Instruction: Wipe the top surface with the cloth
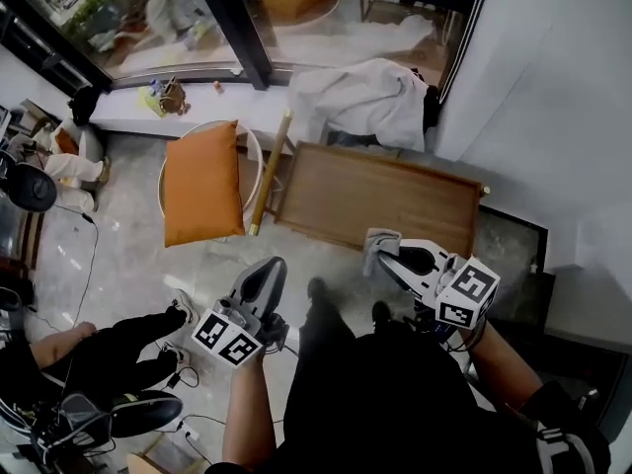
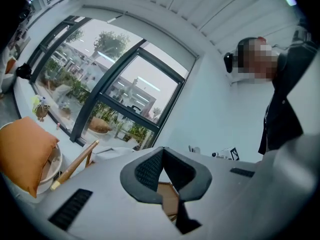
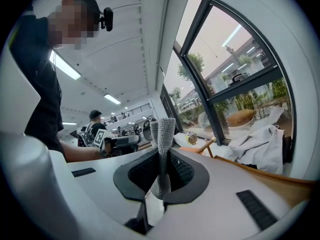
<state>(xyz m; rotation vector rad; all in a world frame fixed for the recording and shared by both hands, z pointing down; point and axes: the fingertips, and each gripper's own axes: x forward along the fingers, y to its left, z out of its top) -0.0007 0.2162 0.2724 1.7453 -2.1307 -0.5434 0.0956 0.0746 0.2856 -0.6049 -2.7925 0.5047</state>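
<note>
A brown wooden table top (image 1: pixel 375 200) lies ahead of me in the head view, below the window. My right gripper (image 1: pixel 391 256) hovers over its near edge, shut on a small grey cloth (image 1: pixel 376 243). In the right gripper view the cloth (image 3: pixel 164 131) sticks up as a folded strip from between the closed jaws of the right gripper (image 3: pixel 162 154), with the table edge (image 3: pixel 270 179) to the right. My left gripper (image 1: pixel 269 271) hangs over the floor, left of the table. Seen in its own view, the left gripper (image 2: pixel 163 149) is shut, with its tips touching and nothing held.
An orange cushion (image 1: pixel 202 181) rests on a white round chair left of the table, and a wooden pole (image 1: pixel 269 171) leans beside it. A white sheet (image 1: pixel 365 97) is heaped behind the table. A seated person's legs (image 1: pixel 109 344) and cables are at lower left. A wall stands to the right.
</note>
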